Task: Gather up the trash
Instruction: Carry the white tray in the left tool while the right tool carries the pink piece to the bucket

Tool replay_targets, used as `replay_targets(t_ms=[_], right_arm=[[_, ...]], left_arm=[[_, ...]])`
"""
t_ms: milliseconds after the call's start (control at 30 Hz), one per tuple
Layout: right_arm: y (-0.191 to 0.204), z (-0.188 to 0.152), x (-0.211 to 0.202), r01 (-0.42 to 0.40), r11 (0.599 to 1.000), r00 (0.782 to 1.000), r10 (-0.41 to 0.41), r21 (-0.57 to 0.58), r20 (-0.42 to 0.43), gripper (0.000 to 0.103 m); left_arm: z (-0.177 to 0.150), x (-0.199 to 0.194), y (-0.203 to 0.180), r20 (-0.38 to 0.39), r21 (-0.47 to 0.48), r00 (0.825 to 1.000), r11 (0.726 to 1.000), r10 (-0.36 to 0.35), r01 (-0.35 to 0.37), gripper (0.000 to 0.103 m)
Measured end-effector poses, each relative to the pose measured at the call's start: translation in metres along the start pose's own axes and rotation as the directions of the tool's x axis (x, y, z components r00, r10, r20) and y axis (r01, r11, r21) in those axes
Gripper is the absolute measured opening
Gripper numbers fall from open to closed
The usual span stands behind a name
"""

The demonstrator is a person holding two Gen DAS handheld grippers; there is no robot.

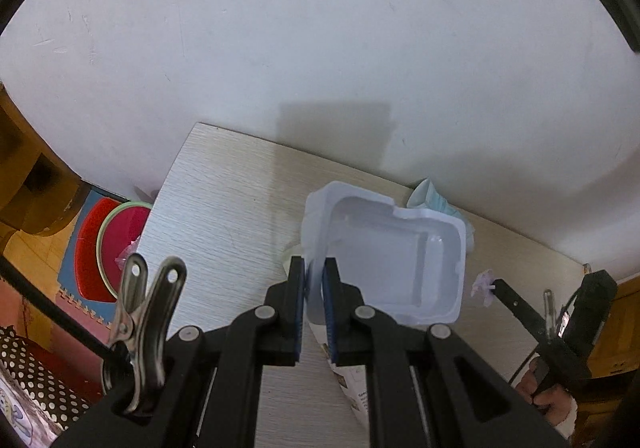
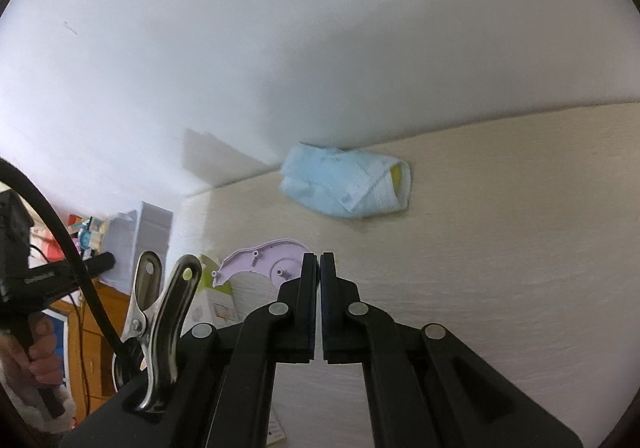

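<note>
While pushed against a white wall, pale wood-grain tabletop (image 1: 224, 208), strewn with trash awaiting collection. Beyond its left edge, down on the floor, red basin (image 1: 116, 244), likely the drop point. Lifted clear of the surface, white plastic tray (image 1: 392, 260), pinched by its thin rim in the left claw (image 1: 315, 280), presumably for carrying there. Near the wall, crumpled blue wrapper (image 2: 344, 184), untouched. Right claw (image 2: 319, 280), fully closed, seemingly nipping the edge of a lilac plastic piece (image 2: 264, 260); hold uncertain.

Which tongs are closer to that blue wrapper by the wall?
Right, I think. The right tongs point toward the blue wrapper, shut on a purple plastic piece. The left tongs hold the white tray in front of it.
</note>
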State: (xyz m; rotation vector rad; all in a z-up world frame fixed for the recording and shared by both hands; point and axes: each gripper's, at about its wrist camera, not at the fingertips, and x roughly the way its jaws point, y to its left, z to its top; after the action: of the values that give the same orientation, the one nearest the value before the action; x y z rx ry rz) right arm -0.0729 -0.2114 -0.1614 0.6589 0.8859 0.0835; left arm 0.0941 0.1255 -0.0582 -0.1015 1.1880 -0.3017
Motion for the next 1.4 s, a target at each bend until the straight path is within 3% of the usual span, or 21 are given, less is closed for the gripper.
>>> replay_targets(t_ms=[600, 867, 1133, 1400], right_arm=[[0.048, 0.010, 0.007, -0.088, 0.996, 0.996, 0.089, -0.026, 0.028, 0.002], [0.104, 0.019, 0.028, -0.147, 0.981, 0.989, 0.148, -0.124, 0.006, 0.002], [0.174, 0.021, 0.056, -0.224, 0.944, 0.974, 0.219, -0.243, -0.048, 0.002], [0.219, 0.017, 0.076, -0.268, 0.913, 0.963, 0.251, -0.308, -0.094, 0.002]], left_arm=[[-0.004, -0.029, 0.041, 0.042, -0.068, 0.999, 0.998, -0.004, 0.007, 0.009], [0.004, -0.045, 0.066, 0.065, -0.108, 0.998, 0.994, 0.019, -0.012, 0.009], [0.007, -0.060, 0.099, 0.085, -0.171, 0.995, 0.985, 0.049, -0.034, 0.009], [0.011, -0.072, 0.128, 0.099, -0.227, 0.993, 0.973, 0.071, -0.047, 0.009]])
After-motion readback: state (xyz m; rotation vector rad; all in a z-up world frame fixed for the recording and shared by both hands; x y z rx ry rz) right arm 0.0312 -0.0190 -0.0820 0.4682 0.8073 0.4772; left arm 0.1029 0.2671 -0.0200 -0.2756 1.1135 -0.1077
